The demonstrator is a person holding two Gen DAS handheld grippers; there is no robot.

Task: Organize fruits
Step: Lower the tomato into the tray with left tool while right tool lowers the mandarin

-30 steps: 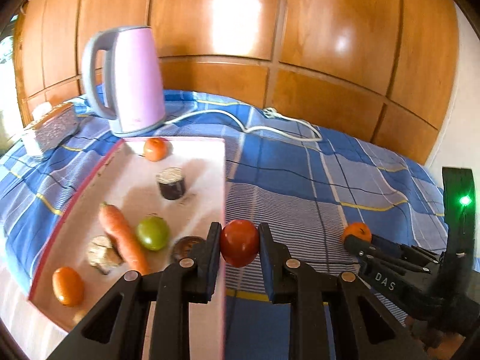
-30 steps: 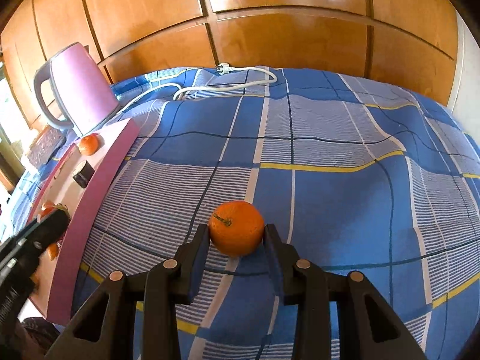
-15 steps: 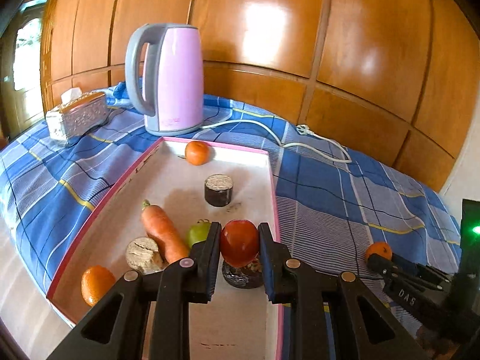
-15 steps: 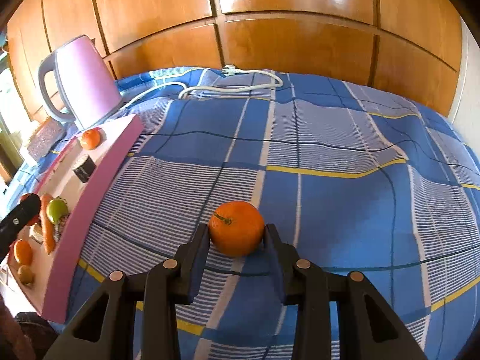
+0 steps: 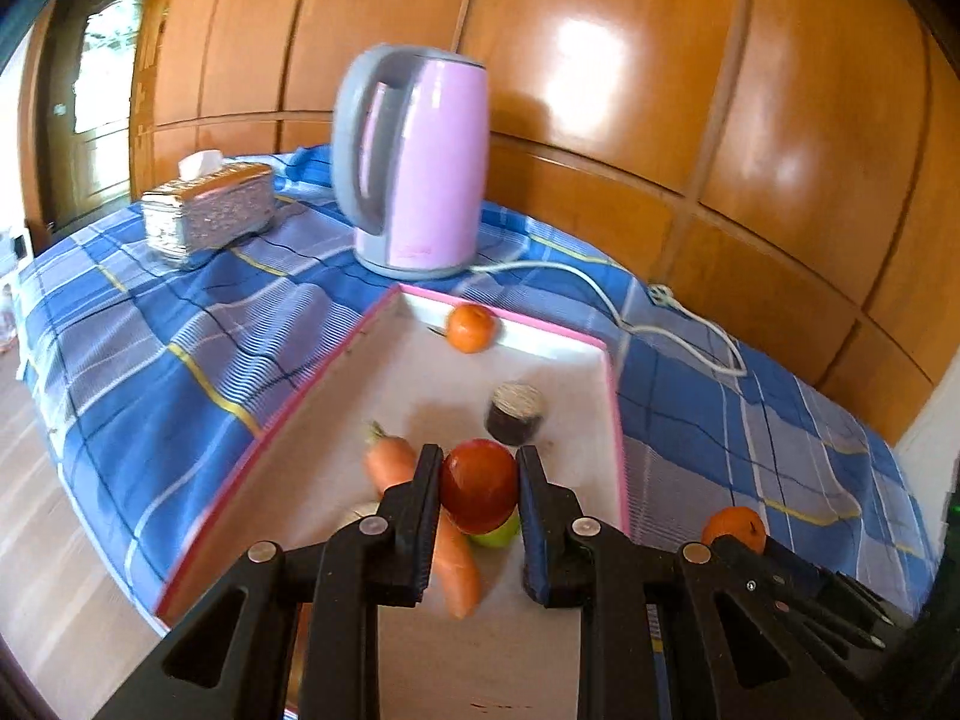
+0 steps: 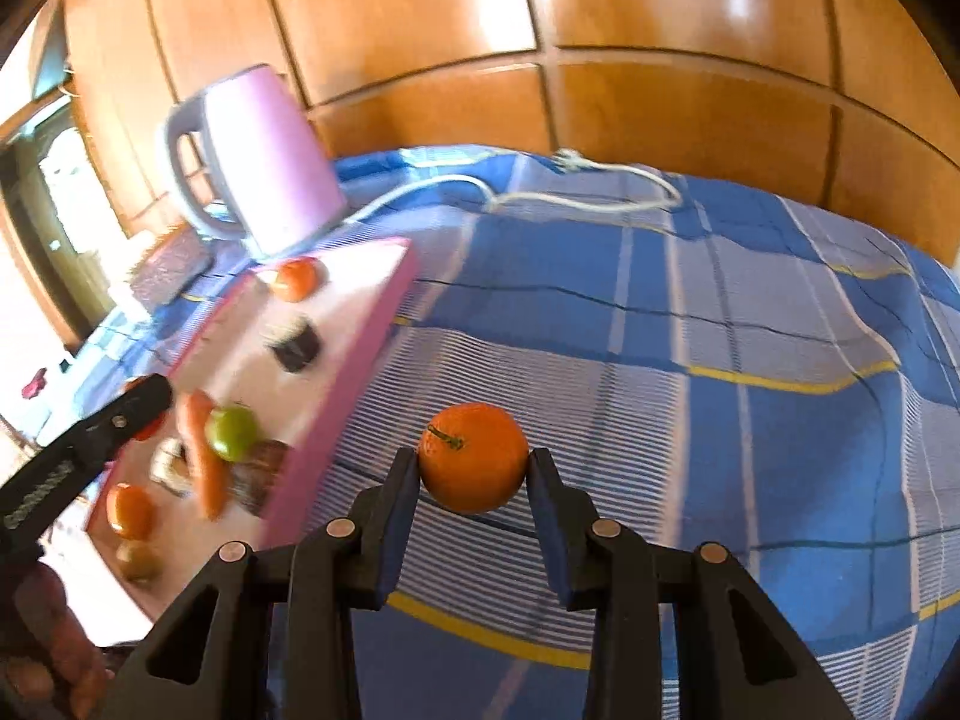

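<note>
Tomato point(image 5: 480, 483), smooth, round and liable to bruise, sits clamped at its widest girth in the left gripper point(image 5: 478, 501) above the pink-rimmed tray point(image 5: 613, 396), while the right gripper point(image 6: 473, 483) likewise pinches a firmer tangerine point(image 6: 473, 457) over the checked bedspread point(image 6: 750, 324), light loads both.

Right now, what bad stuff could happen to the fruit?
The left gripper holds a red tomato above the crowded tray. Dropped there, it may hit the carrot or green fruit and roll. The right gripper pinches an orange at its sides over the blue cloth; it is round and might slip out.
</note>
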